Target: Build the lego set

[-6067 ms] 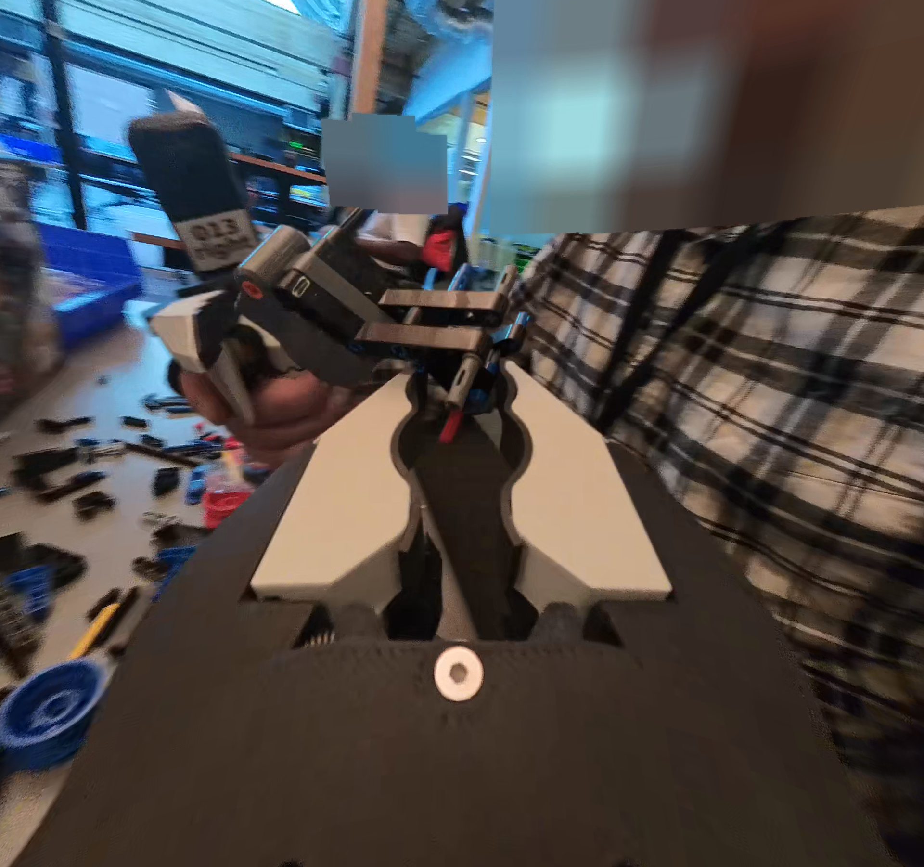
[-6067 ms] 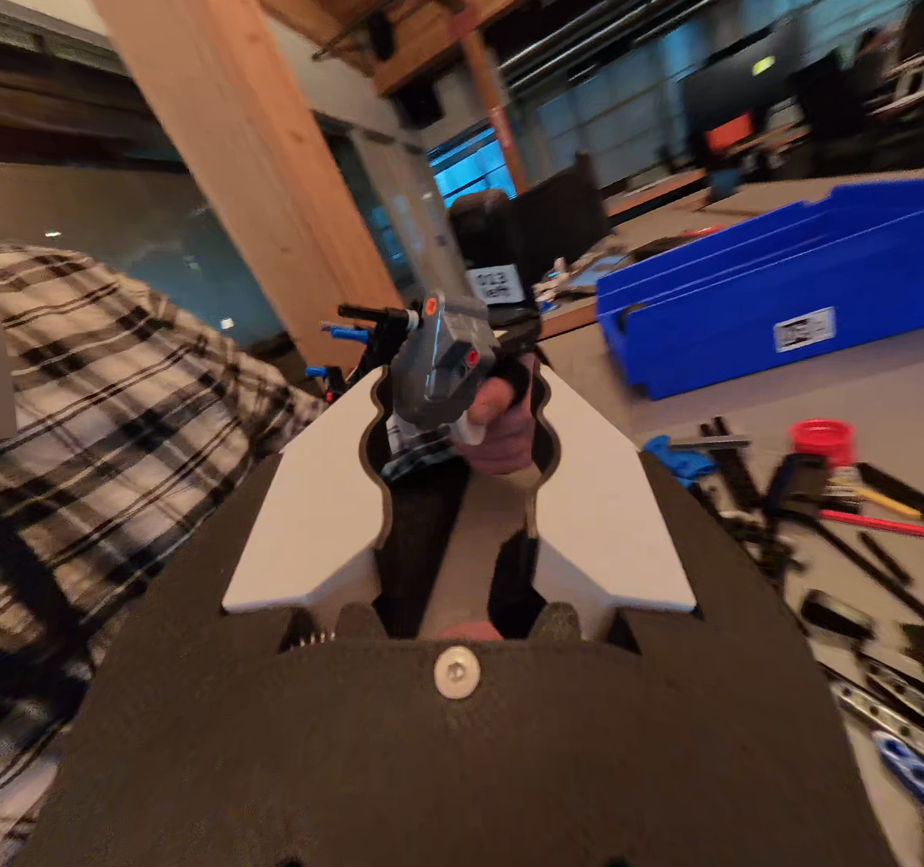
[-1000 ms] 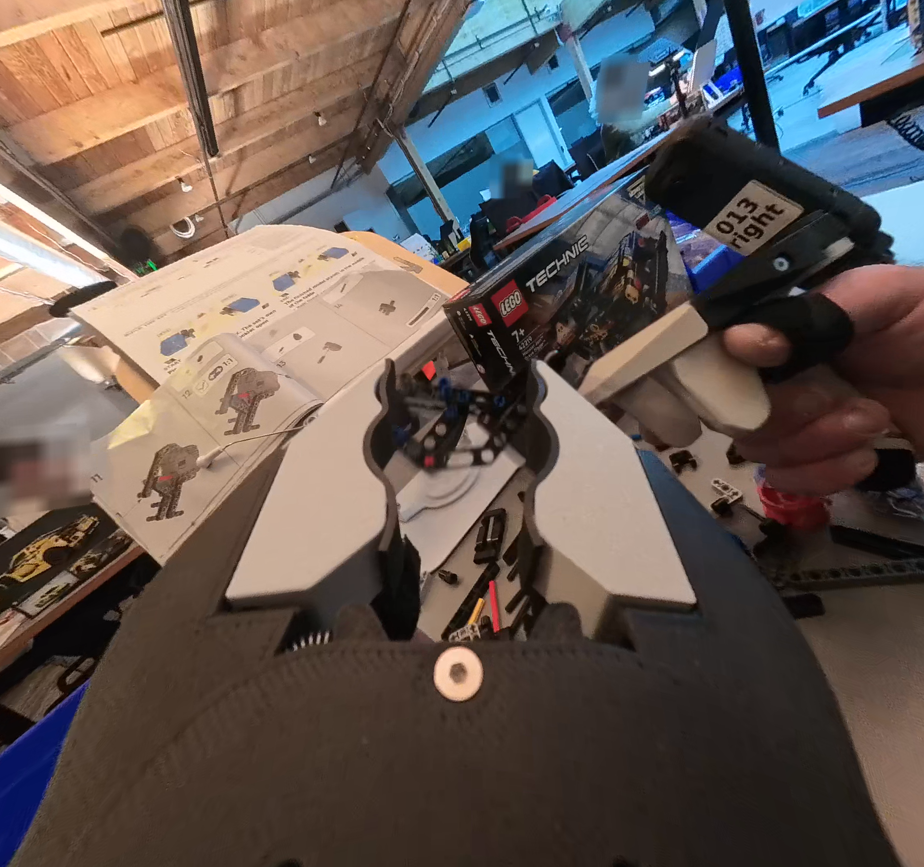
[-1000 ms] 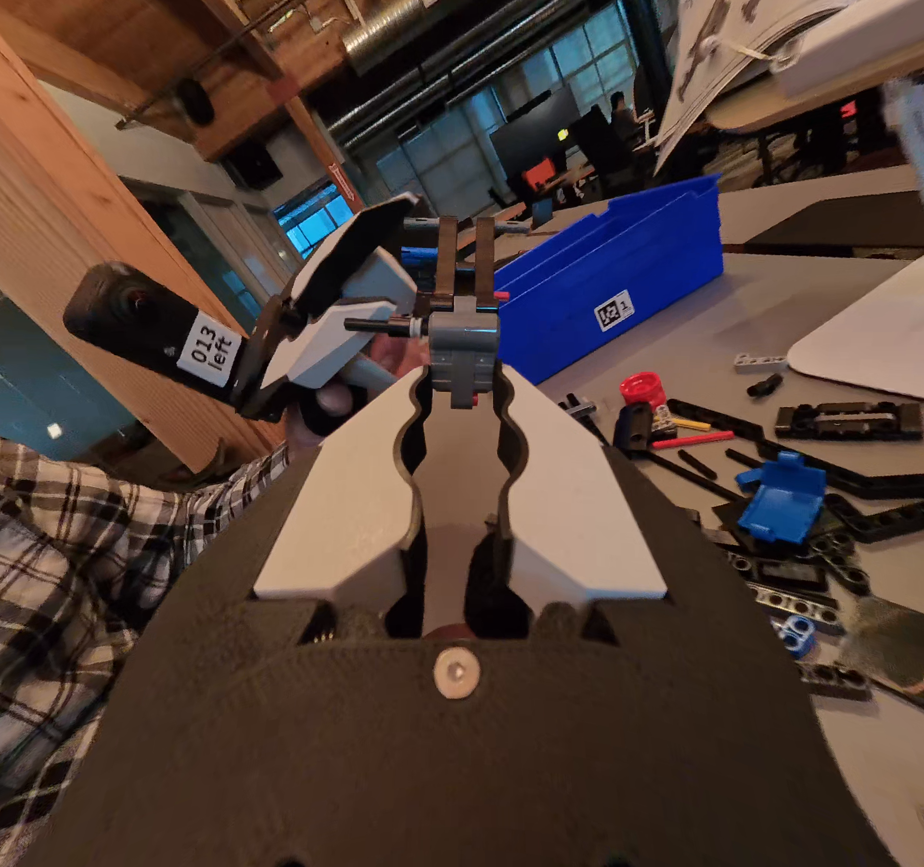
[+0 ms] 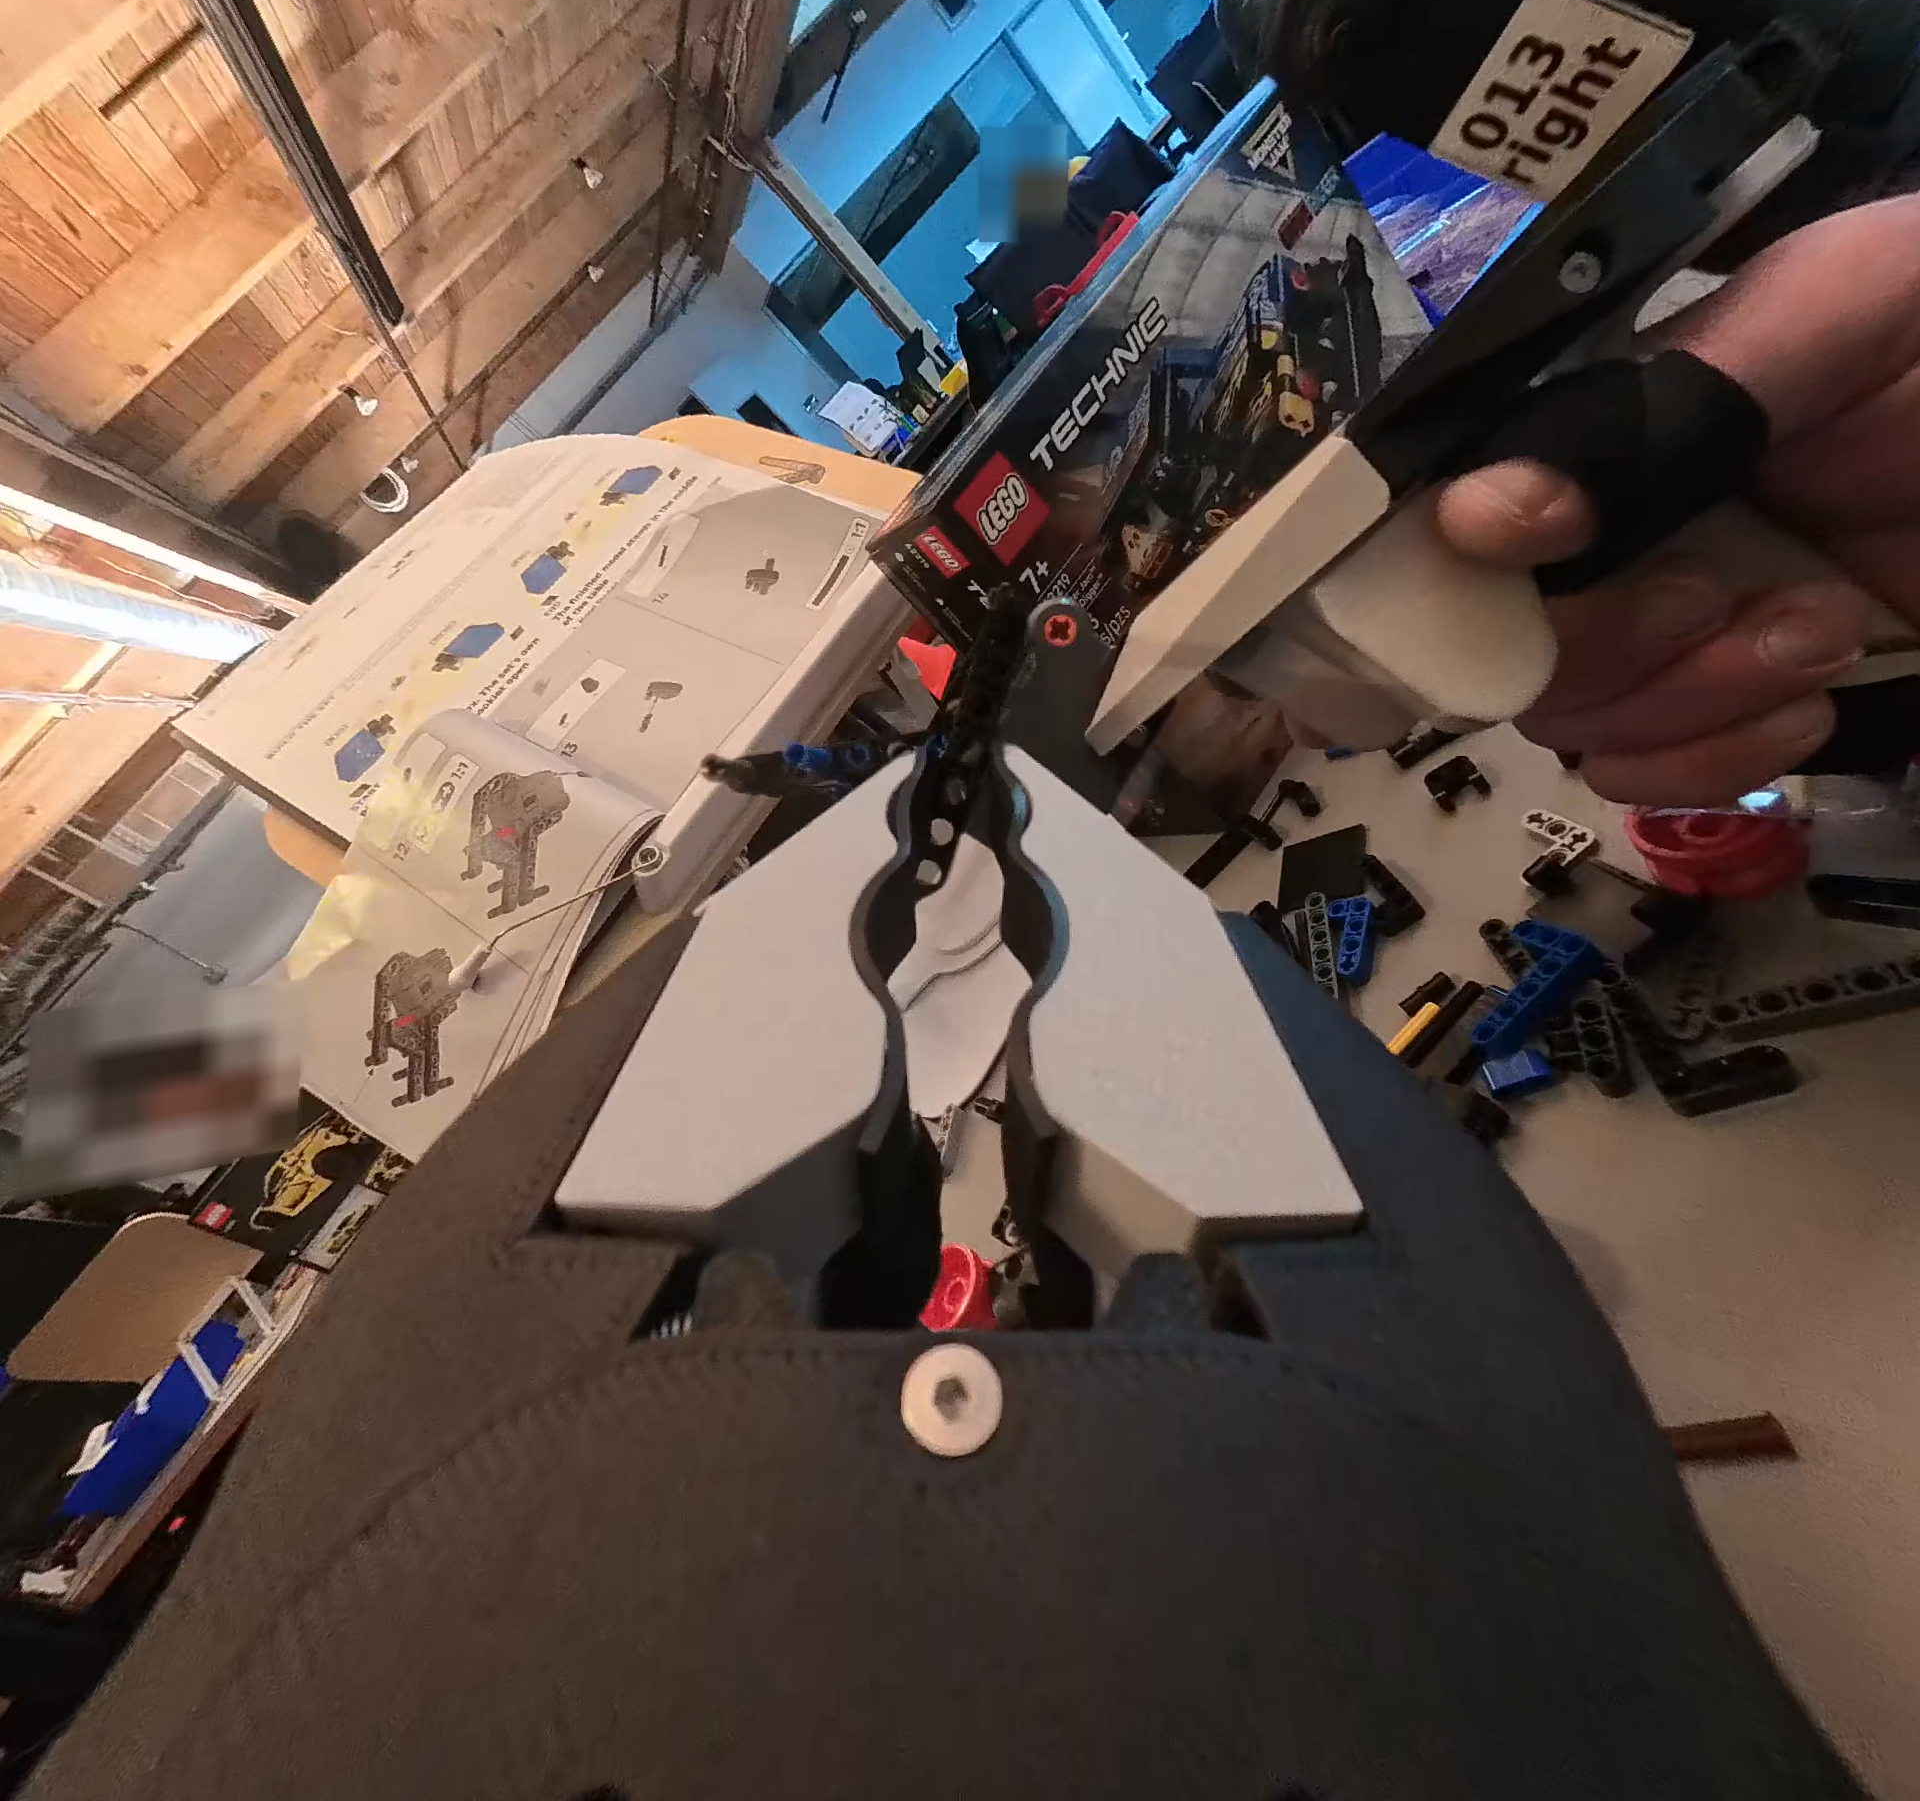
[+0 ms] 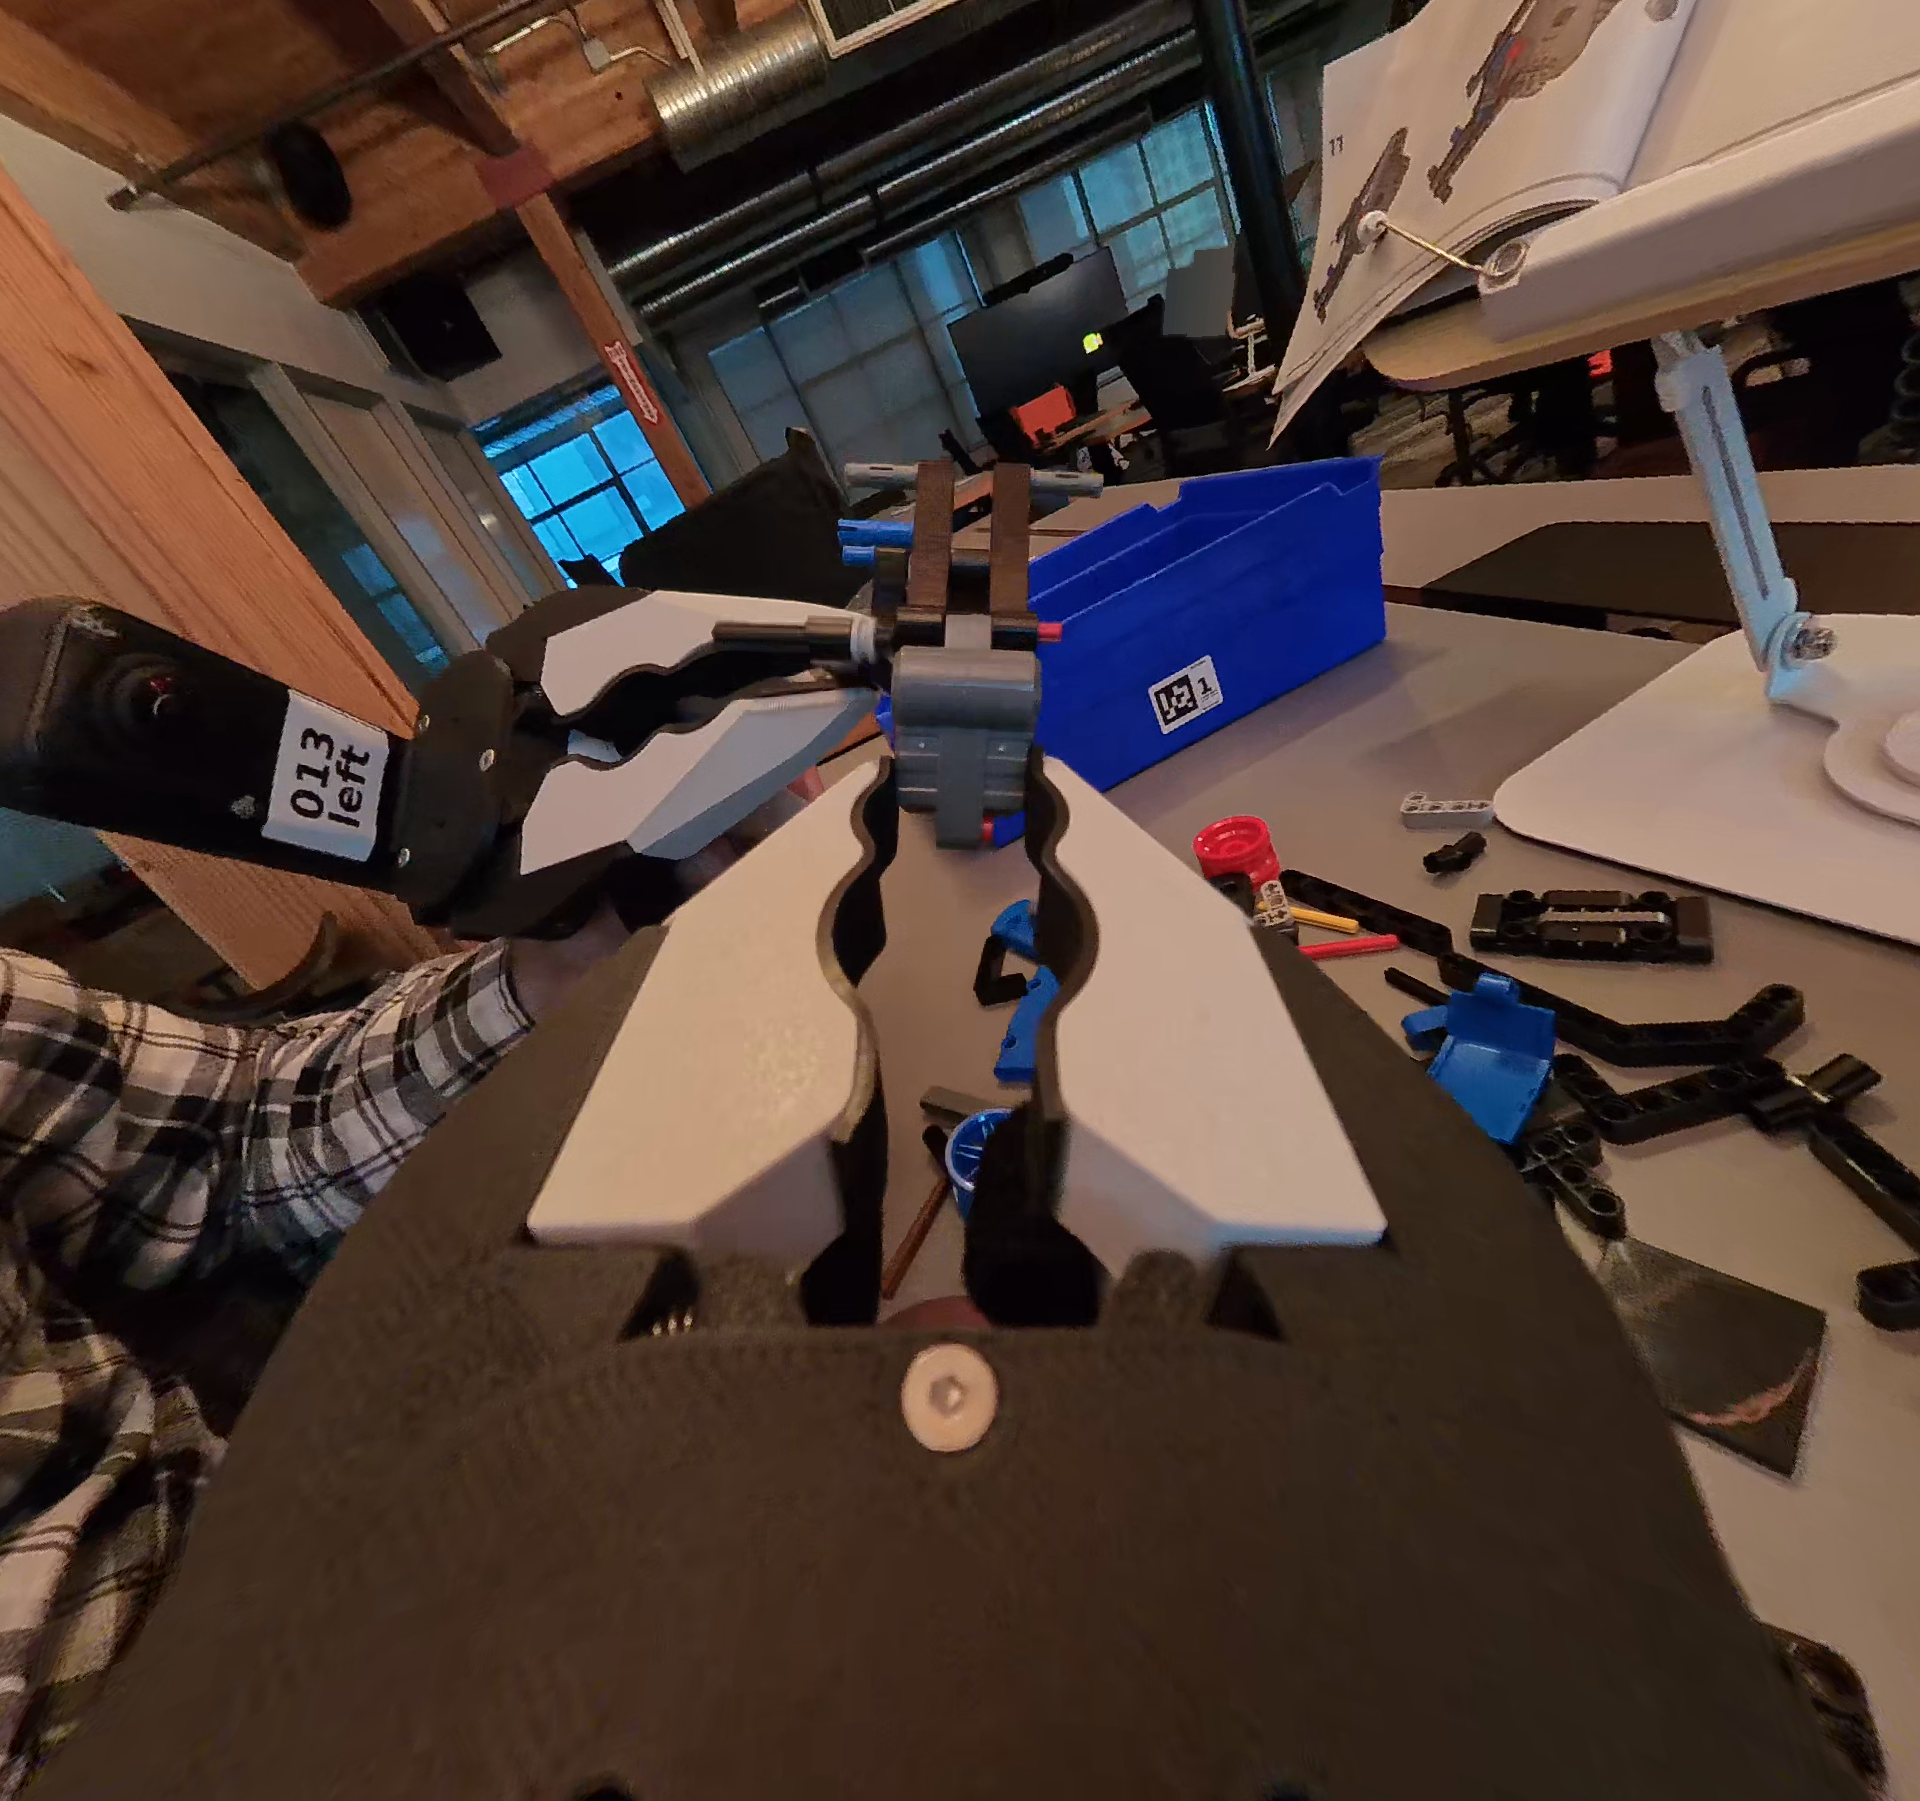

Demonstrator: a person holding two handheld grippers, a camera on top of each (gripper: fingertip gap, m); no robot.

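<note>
A: What changed?
B: The right hand-held gripper (image 6: 961, 795) still clamps the grey block of the assembly (image 6: 961, 712). The left hand-held gripper (image 5: 961, 785) has closed in and now nips its black beam (image 5: 961, 754); before, the jaws were wider.
A: Meaning?
B: Probably pressing the parts together, mid-air above the surface (image 6: 1455, 712). The booklet (image 5: 540, 671) looks nearer.

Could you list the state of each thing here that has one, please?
Right gripper: shut on the model.
Model: off the table, gripped from two sides.
Left gripper: shut on a black pin sticking out of the model.
Instruction book: open on its stand.
Blue bin: open-topped, upright.
</note>
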